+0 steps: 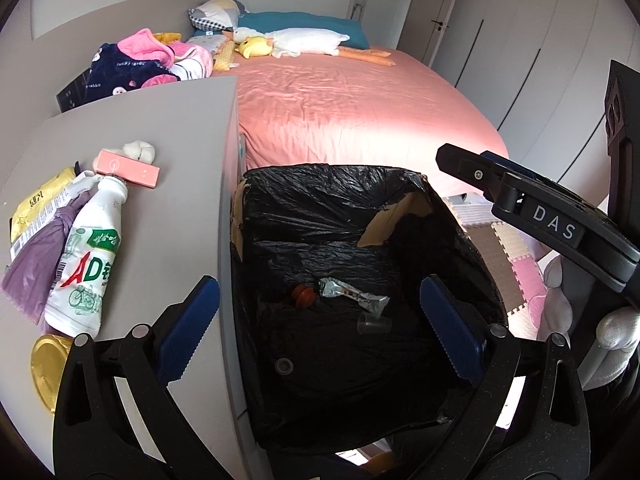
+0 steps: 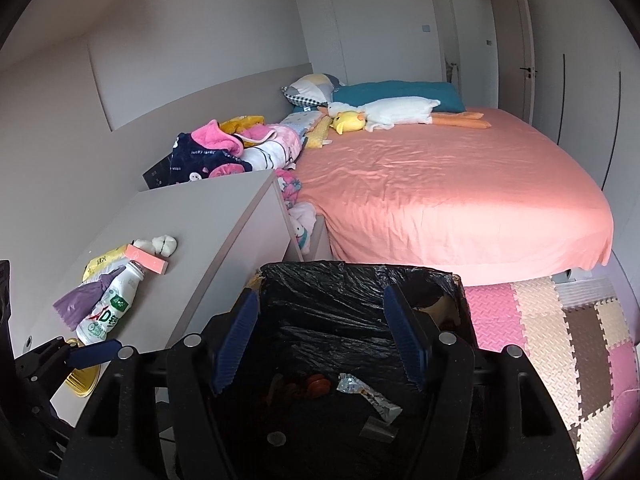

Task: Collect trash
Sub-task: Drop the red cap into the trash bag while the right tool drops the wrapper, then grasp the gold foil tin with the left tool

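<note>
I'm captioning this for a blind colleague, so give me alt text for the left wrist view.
The open left gripper hangs empty over a black-lined trash bin holding a silver wrapper and a red cap. On the grey cabinet to its left lie a white drink bottle and a pink box.

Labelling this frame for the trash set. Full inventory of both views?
bin: 1, black liner, floor between cabinet and bed
wrapper: 1, silver, in bin
cap: 1, red-brown, in bin beside wrapper
cup: 1, clear, in bin
cabinet: 1, grey, left of bin
bottle: 1, white, lying on cabinet
purple bag: 1, beside bottle
yellow packet: 1, partly under purple bag
pink box: 1, by bottle's neck
tissue: 1, white, behind pink box
gold lid: 1, cabinet's near edge
bed: 1, pink sheet
plush toys: white and yellow, by pillows
clothes: pile, beyond cabinet
mats: floor
left gripper: open, empty, over bin
right gripper: open, empty, over bin
</note>
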The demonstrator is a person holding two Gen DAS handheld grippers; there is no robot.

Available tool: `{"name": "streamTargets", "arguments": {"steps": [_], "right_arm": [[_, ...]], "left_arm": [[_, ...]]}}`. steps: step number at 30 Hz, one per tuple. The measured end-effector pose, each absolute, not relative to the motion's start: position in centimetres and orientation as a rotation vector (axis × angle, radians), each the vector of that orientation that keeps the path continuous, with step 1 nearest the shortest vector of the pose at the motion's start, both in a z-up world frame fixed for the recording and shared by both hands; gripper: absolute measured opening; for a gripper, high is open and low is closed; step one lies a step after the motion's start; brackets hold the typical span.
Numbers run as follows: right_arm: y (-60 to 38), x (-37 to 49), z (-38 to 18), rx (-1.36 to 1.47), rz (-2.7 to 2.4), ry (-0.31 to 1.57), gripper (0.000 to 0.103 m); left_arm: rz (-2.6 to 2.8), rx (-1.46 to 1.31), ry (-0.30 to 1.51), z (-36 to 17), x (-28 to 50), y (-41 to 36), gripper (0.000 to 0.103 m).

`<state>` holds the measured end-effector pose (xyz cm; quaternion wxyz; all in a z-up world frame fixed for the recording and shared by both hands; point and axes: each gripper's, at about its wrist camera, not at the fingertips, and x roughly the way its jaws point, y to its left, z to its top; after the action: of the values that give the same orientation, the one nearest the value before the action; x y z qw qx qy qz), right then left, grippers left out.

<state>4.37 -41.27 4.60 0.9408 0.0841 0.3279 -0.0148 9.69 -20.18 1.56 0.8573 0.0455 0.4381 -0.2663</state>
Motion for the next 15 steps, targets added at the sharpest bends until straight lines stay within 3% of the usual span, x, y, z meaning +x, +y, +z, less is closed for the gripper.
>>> {"name": "streamTargets", "arguments": {"steps": [15], "right_arm": [[-36.5, 5.7, 4.1, 0.114, 0.068, 0.702, 0.066]], "left_arm": [[-0.46, 0.078, 0.905, 1.5, 9.3, -15.9, 0.097]]}}
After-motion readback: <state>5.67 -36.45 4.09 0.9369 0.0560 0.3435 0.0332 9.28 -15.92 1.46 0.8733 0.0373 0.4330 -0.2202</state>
